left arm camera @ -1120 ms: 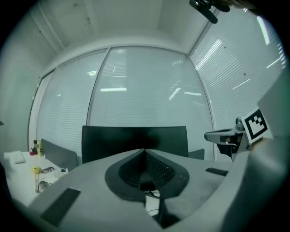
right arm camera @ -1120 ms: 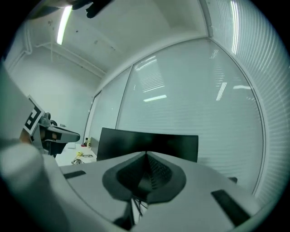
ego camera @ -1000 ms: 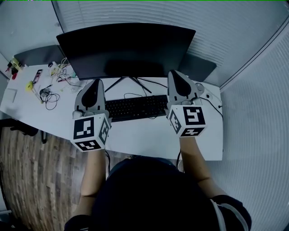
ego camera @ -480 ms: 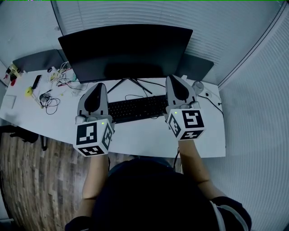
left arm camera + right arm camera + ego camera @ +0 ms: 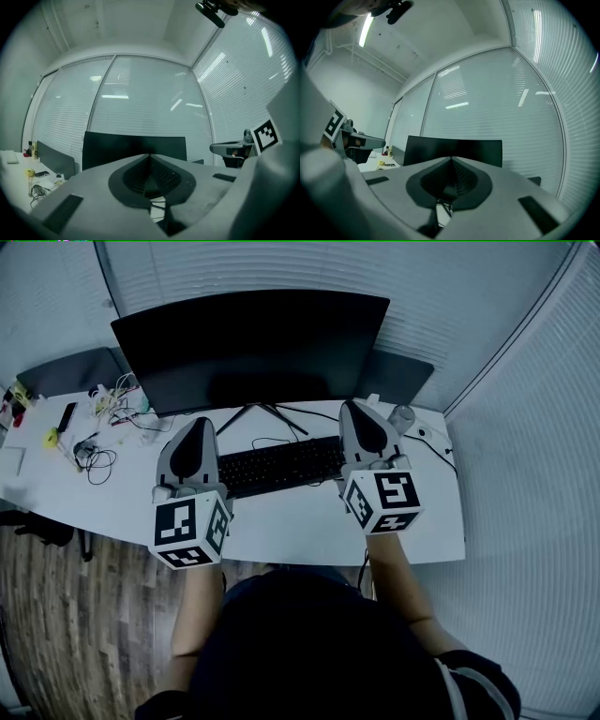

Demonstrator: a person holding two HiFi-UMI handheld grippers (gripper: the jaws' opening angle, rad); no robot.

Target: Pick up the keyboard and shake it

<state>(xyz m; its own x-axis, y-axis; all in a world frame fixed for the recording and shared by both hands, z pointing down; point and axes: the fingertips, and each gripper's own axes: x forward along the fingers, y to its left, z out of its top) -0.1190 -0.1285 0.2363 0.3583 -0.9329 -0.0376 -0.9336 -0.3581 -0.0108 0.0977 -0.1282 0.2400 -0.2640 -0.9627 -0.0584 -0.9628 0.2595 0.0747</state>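
Observation:
A black keyboard (image 5: 281,465) lies flat on the white desk (image 5: 300,531), in front of the monitor's stand. My left gripper (image 5: 199,424) hangs above the keyboard's left end and my right gripper (image 5: 358,407) above its right end; both point level toward the monitor. Their jaws are pressed together with nothing between them, as the left gripper view (image 5: 150,156) and the right gripper view (image 5: 451,158) show. Neither gripper touches the keyboard, whose ends are hidden under the gripper bodies.
A wide dark monitor (image 5: 248,343) stands behind the keyboard, also seen as the monitor (image 5: 133,145) and the monitor (image 5: 452,146). Loose cables and small items (image 5: 94,423) clutter the desk's left. A small round object (image 5: 403,416) sits at the right. Blinds cover the glass walls.
Both grippers sit slightly lower in the picture, the right one having drifted a little toward me. The jaws stay shut and the keyboard has not moved.

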